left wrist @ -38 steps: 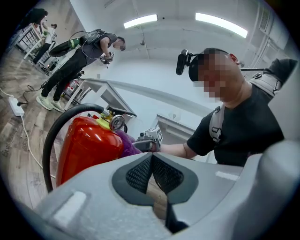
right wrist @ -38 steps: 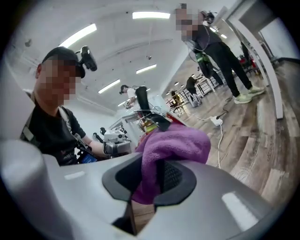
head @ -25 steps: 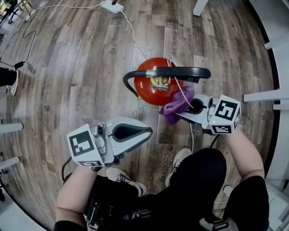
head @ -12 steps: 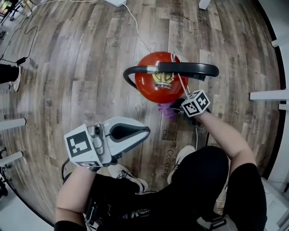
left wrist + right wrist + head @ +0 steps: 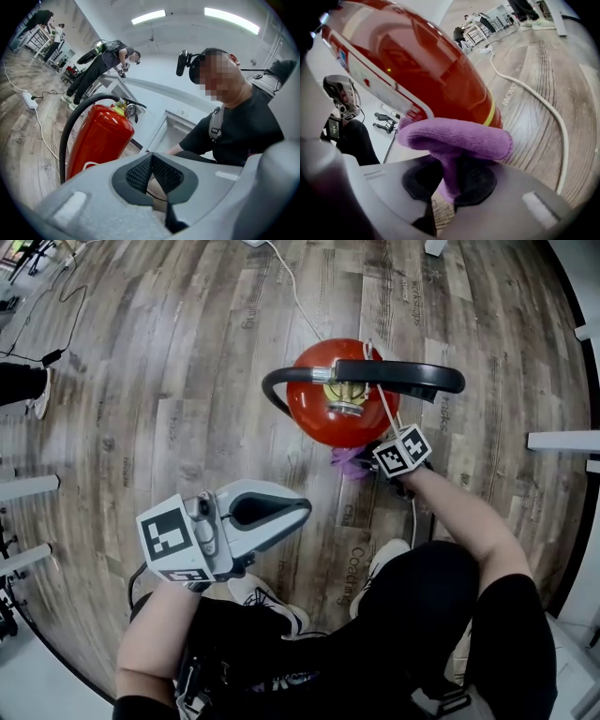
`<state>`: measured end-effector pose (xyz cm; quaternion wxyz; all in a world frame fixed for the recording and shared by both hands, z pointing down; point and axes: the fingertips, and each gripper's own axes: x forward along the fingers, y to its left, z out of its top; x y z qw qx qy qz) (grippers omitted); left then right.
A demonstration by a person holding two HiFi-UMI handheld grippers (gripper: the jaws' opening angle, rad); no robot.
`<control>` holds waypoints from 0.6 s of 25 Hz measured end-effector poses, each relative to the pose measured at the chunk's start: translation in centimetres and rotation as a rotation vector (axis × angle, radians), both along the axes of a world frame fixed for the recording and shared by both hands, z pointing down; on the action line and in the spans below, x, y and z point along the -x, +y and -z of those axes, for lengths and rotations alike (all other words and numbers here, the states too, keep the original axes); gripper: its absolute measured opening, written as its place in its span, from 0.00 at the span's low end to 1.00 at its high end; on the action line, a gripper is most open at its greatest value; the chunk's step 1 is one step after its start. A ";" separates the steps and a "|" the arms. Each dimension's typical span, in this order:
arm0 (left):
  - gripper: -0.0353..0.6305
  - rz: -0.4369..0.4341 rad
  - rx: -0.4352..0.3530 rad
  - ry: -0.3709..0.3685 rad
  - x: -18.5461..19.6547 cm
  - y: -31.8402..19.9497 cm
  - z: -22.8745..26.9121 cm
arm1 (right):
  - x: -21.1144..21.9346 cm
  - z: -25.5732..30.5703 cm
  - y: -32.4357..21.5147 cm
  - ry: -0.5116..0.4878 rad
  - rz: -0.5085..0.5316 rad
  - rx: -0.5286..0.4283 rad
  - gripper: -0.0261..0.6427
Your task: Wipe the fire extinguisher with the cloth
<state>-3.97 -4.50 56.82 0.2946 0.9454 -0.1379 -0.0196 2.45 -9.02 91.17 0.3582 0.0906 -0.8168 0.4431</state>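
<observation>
A red fire extinguisher (image 5: 328,413) with a black hose and handle stands upright on the wood floor; it also shows in the left gripper view (image 5: 101,136) and fills the right gripper view (image 5: 422,65). My right gripper (image 5: 370,463) is low beside the cylinder's near side, shut on a purple cloth (image 5: 454,136) that lies against the red wall near its base. A bit of the cloth (image 5: 345,461) peeks out in the head view. My left gripper (image 5: 302,507) hangs shut and empty in front of my legs, apart from the extinguisher, pointing level.
A white cable (image 5: 543,110) runs across the wood floor past the extinguisher. White table legs (image 5: 561,440) stand at the right and left edges. Other people (image 5: 105,58) work at tables far across the room. My feet (image 5: 375,568) are just behind the extinguisher.
My right gripper has dropped with the cloth from beside the extinguisher's top down along its near side toward the base, rolling as it went. The left gripper has stayed put.
</observation>
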 end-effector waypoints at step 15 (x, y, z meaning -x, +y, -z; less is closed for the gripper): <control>0.21 0.017 0.067 0.007 -1.1 -2.6 -0.5 | 0.3 31.4 -1.2 -0.411 -0.006 -0.309 0.14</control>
